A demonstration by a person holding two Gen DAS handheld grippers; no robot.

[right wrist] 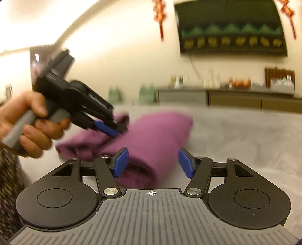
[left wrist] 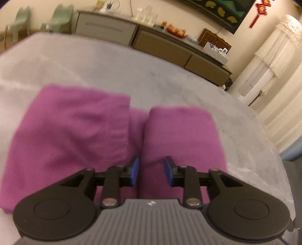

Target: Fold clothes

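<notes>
1. A wide grey surface [left wrist: 105,62], soft-looking like a covered bed, fills most of the room in front of me; I cannot tell for certain what lies beneath the cover.
2. A long low cabinet [left wrist: 160,47] runs along the far wall, with bottles, fruit and small boxes on top, all blurred.
3. A dark picture [right wrist: 231,28] hangs above the cabinet, with red hanging ornaments on either side of it.
4. Two pale green chairs [left wrist: 60,17] stand at the far left end of the cabinet.
5. The purple garment [left wrist: 75,132] lies on the grey surface, partly folded: one flat layer on the left and a rounded, rolled-over fold on the right, with a seam between them.
6. The left gripper [left wrist: 152,172] hangs just over the near edge of the garment, tilted down toward it, held in the person's left hand [right wrist: 28,124]. Its jaws are parted narrowly with nothing between them.
7. The right gripper [right wrist: 153,163] sits just short of the rolled end of the garment. Its jaws stand wide and hold nothing.
</notes>
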